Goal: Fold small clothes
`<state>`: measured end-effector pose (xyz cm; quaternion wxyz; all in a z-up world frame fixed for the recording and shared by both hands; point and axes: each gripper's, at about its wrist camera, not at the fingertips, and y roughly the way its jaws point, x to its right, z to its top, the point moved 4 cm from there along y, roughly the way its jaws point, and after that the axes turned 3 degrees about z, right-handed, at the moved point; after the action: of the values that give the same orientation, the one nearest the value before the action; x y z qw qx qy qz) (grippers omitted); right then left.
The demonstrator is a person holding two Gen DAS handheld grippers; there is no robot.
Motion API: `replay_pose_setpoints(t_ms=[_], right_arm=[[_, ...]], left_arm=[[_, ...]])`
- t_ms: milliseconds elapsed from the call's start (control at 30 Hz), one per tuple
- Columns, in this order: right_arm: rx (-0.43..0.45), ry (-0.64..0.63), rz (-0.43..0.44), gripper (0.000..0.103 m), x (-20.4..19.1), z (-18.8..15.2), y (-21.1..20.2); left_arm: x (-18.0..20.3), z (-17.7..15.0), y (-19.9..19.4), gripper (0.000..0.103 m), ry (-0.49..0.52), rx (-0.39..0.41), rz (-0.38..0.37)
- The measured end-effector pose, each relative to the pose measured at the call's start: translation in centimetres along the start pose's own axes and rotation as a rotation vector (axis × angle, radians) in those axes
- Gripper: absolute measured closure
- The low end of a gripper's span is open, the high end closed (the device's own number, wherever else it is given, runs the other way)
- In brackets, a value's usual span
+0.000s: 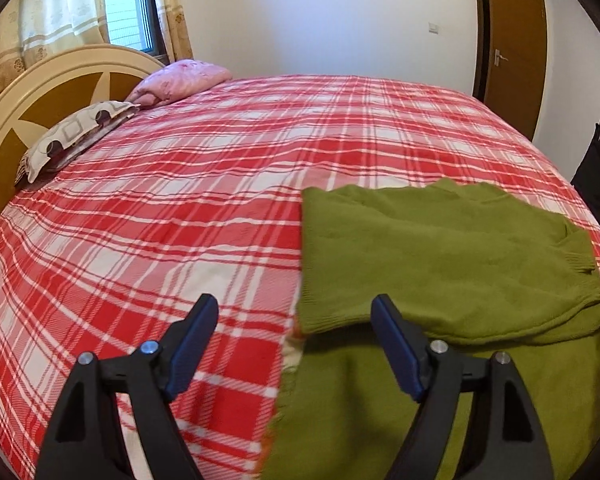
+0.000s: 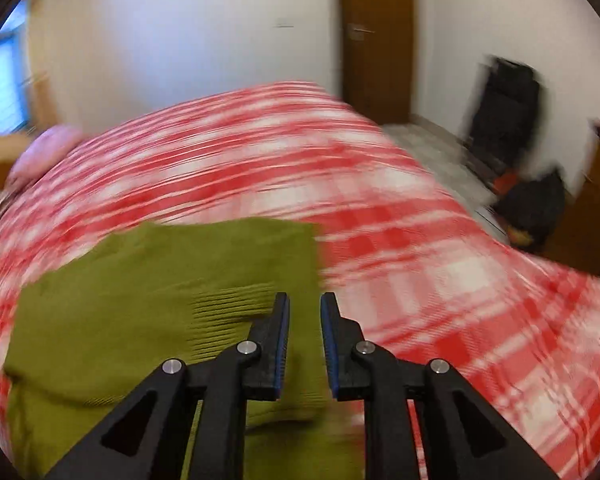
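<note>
Both grippers are seen empty above the bed: the left gripper is spread wide, the right gripper is narrowed to a slim gap with nothing between its fingers. The green sweater lies partly folded on the plaid bedspread, at about 4 o'clock in the left wrist view and at 8 o'clock in the right wrist view, with a ribbed cuff laid across its body.

A slip is judged likely if the knit is pinched through one layer only; the lower layers would then be dragged and the fold pulled askew. The bedspread could also be caught with the sweater's edge, since the two lie flat against each other. Heavy blur in the right wrist view suggests fast motion, which could spoil the aim.

The left gripper is held low, pointing forward along the sweater's left edge, one finger over plaid, one over green. The right gripper is pitched down over the sweater's right border.
</note>
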<state>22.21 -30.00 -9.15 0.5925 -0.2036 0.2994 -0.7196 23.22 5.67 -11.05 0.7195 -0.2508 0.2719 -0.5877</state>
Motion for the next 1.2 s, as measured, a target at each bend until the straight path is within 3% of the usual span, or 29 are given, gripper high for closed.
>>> replay_pose_setpoints(t_ms=[100, 267, 333, 500, 567, 667, 733, 800, 933, 1100, 1200], right_arm=[[-0.027, -0.106, 0.019, 0.087, -3.7, -0.8, 1.3], [-0.099, -0.087, -0.017, 0.086, -4.7, -3.2, 4.6], [-0.061, -0.099, -0.032, 0.085, -4.9, -3.5, 4.6], [-0.060, -0.140, -0.082, 0.083, -5.6, -3.8, 4.7], [-0.057, -0.153, -0.105, 0.079, -5.8, -3.8, 4.8], [-0.052, -0.147, -0.166, 0.060, -5.5, -3.7, 4.7], [-0.054, -0.123, -0.211, 0.029, -4.9, -3.5, 4.9], [-0.067, -0.057, -0.238, 0.020, -3.5, -3.3, 5.0], [-0.064, 0.034, -0.147, 0.020, -1.8, -3.5, 3.8], [0.035, -0.029, -0.121, 0.019, -2.7, -4.8, -1.6], [0.082, -0.085, -0.114, 0.019, -3.8, -5.8, -5.3]], left_arm=[[1.1, 0.3, 0.1, 0.021, 0.000, 0.012, -0.010], [2.2, -0.1, 2.2, 0.021, 0.021, -0.022, 0.035], [2.4, -0.6, 3.1, 0.021, 0.023, -0.046, 0.045], [2.6, -1.6, 4.5, 0.020, 0.019, -0.072, 0.056], [2.5, -1.6, 4.5, 0.014, 0.014, -0.062, 0.078], [2.4, -1.6, 4.8, 0.008, 0.014, -0.073, 0.093], [2.1, -1.6, 5.1, 0.002, -0.005, -0.085, 0.093], [1.6, -1.6, 5.2, 0.000, -0.035, -0.100, 0.080], [1.5, -1.8, 4.3, 0.000, -0.002, -0.092, 0.074], [1.5, -2.8, 0.1, 0.001, 0.125, 0.015, 0.069], [1.0, -3.5, -1.8, 0.001, 0.130, 0.035, 0.027]])
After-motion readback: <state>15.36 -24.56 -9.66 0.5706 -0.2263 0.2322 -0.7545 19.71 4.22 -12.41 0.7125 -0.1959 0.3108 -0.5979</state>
